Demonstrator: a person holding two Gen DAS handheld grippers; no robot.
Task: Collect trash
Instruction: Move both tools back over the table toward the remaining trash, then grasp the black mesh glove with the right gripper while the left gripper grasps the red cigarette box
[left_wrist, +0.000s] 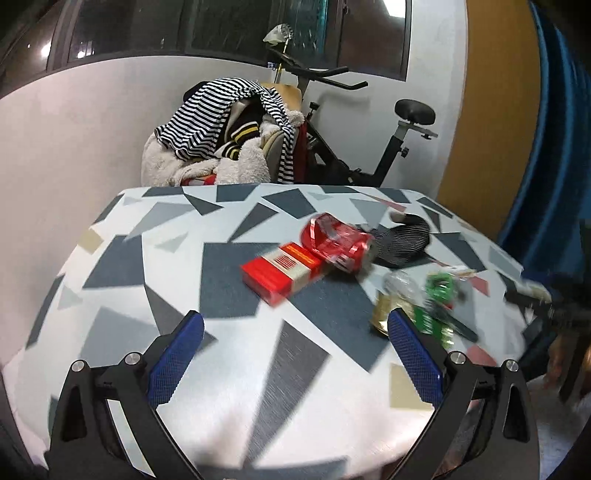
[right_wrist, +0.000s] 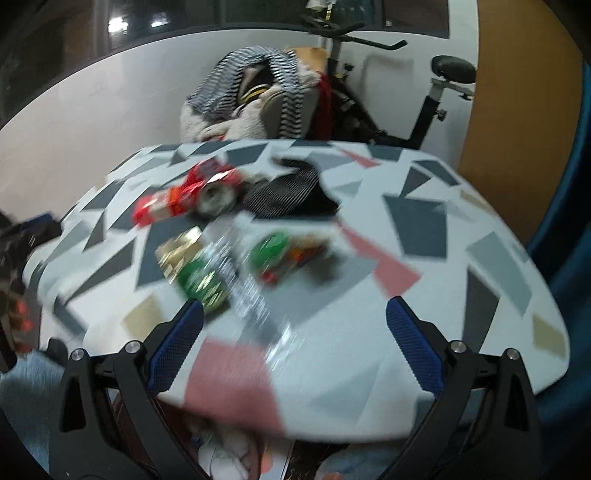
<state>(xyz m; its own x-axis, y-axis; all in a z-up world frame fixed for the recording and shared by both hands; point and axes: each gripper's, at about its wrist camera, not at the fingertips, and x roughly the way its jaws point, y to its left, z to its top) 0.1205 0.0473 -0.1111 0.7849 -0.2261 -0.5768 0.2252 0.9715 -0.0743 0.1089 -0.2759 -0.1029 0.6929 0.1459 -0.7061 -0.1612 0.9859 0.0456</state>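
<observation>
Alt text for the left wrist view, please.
The open, empty left hand-held gripper hovers over a table with a grey-and-white geometric cloth. Beyond it lie a red rectangular cardboard box, a crumpled red wrapper and blurred green-and-gold wrappers.

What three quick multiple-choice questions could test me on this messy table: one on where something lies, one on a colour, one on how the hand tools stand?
1. Where does the red box lie?
A. on the patterned table
B. on the exercise bike
C. on the floor

2. What colour are the pads on the fingers?
A. yellow
B. blue
C. white

3. How does the left gripper stand?
A. shut on a can
B. shut on nothing
C. open and empty

Answers: 1 A, the box rests on the tabletop beside a crushed red can. 2 B, both views show blue pads. 3 C, only tabletop shows between the wide-apart fingers.
</observation>
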